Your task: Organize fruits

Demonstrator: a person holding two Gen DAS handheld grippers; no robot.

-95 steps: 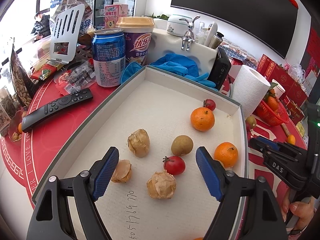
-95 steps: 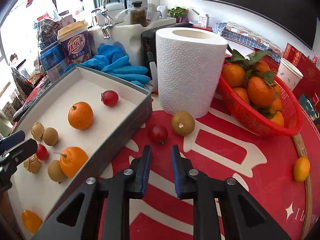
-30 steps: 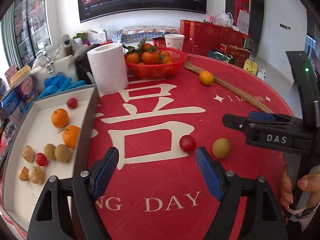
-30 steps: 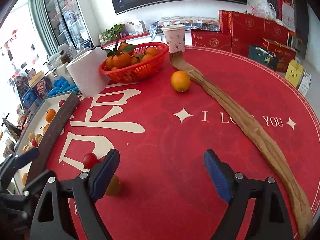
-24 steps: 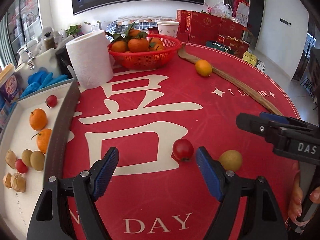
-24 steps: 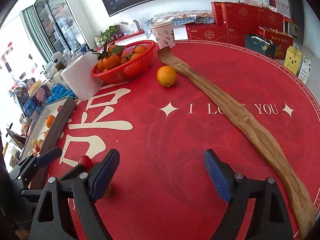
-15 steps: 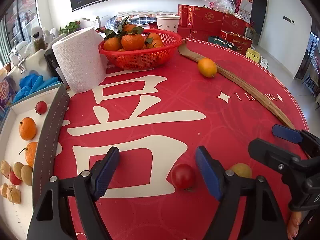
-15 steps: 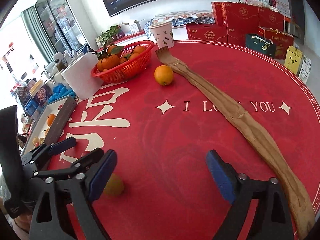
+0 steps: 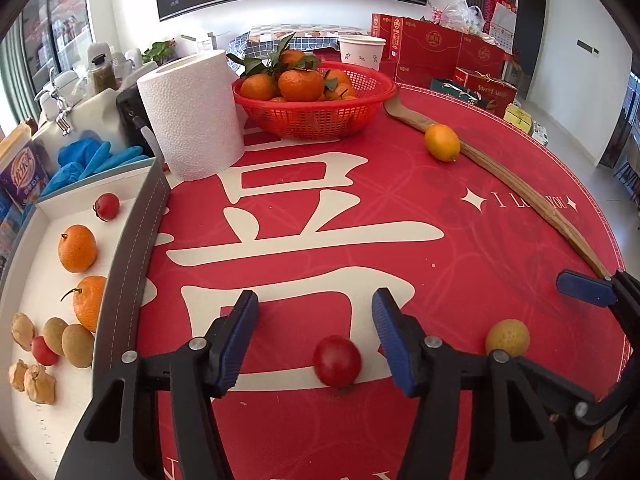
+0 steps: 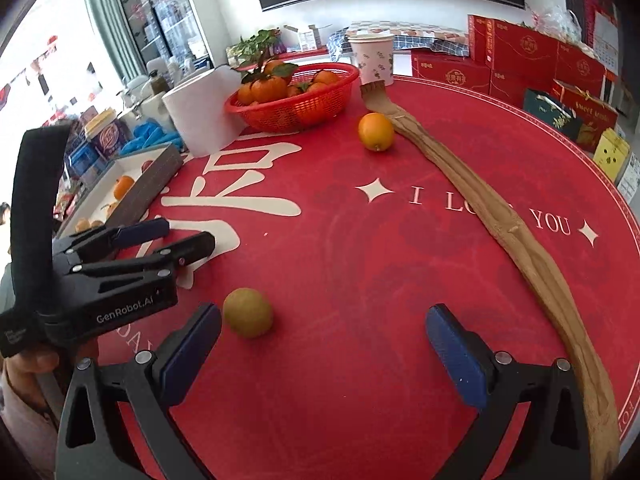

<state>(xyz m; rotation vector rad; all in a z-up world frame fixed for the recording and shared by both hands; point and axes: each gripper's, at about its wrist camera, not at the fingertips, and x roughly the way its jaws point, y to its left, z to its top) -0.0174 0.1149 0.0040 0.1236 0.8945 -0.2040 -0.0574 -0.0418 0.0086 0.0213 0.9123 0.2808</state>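
Left gripper [image 9: 314,332] jaws closing, tomato [image 9: 337,361] between, untouched; right gripper [image 10: 320,354] spread, empty. Tray [image 9: 132,248]: oranges, tomatoes. Basket [image 9: 316,114]: tangerines.

The red cloth [image 10: 400,264] over the counter carries the cream words "I LOVE YOU", partly hidden by a long wooden strip [image 10: 472,200], beside a large cream Chinese character. The left tongs [image 10: 176,248] have "GenRobot.AI" in white on their black body. A dark gift bag [image 9: 480,94] reads "Sweet".
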